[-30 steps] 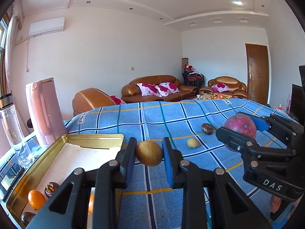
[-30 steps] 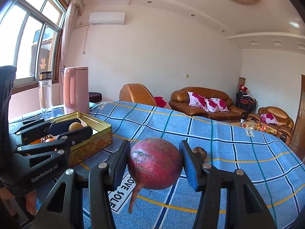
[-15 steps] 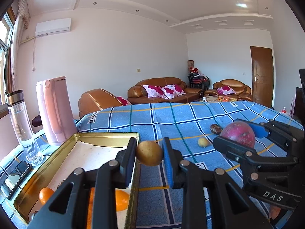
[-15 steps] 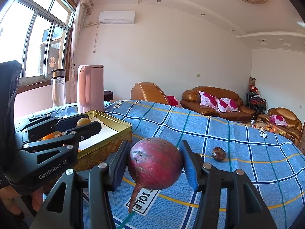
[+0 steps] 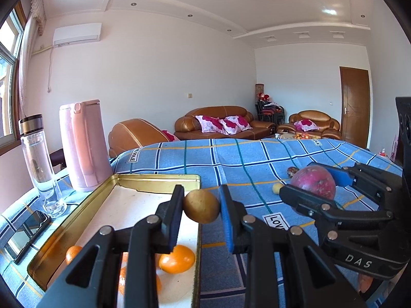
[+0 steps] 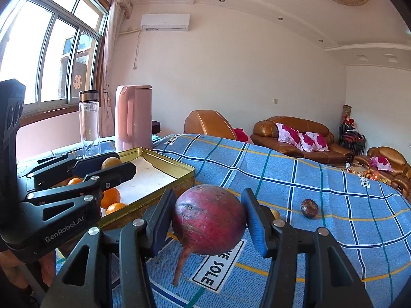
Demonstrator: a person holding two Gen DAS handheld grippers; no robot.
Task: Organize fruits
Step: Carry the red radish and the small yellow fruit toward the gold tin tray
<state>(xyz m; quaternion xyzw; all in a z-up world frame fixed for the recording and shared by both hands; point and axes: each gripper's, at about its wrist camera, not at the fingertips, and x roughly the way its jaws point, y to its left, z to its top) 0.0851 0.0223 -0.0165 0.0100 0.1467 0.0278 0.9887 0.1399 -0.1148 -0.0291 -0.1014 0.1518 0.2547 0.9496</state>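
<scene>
We're mid-carry: left gripper (image 5: 201, 206) clamps a small yellow-brown fruit (image 5: 201, 206) just over the right rim of the gold tin (image 5: 154, 177), right gripper (image 6: 209, 218) clamps a red round fruit (image 6: 208, 218) above the blue cloth (image 6: 334, 192) beside the tin. Next we'd judge: move left further over the tin's floor, near the oranges (image 5: 176, 259), lower, open; right follows.

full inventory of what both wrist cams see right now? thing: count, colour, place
gold tin tray: 1, gold, table's left side
oranges: at least 3, orange, in the tray's near end
brown round fruit: 1, tan, in left gripper over the tray's right edge
red root vegetable: 1, dark red, in right gripper above the cloth
dark wrinkled fruit: 1, brown, on cloth
small yellow fruit: 1, yellow, on cloth
checked tablecloth: 1, blue
pink kettle: 1, behind tray
clear bottle: 1, left of kettle
phone: 1, dark, left of tray
left gripper: 1, black
right gripper: 1, black
</scene>
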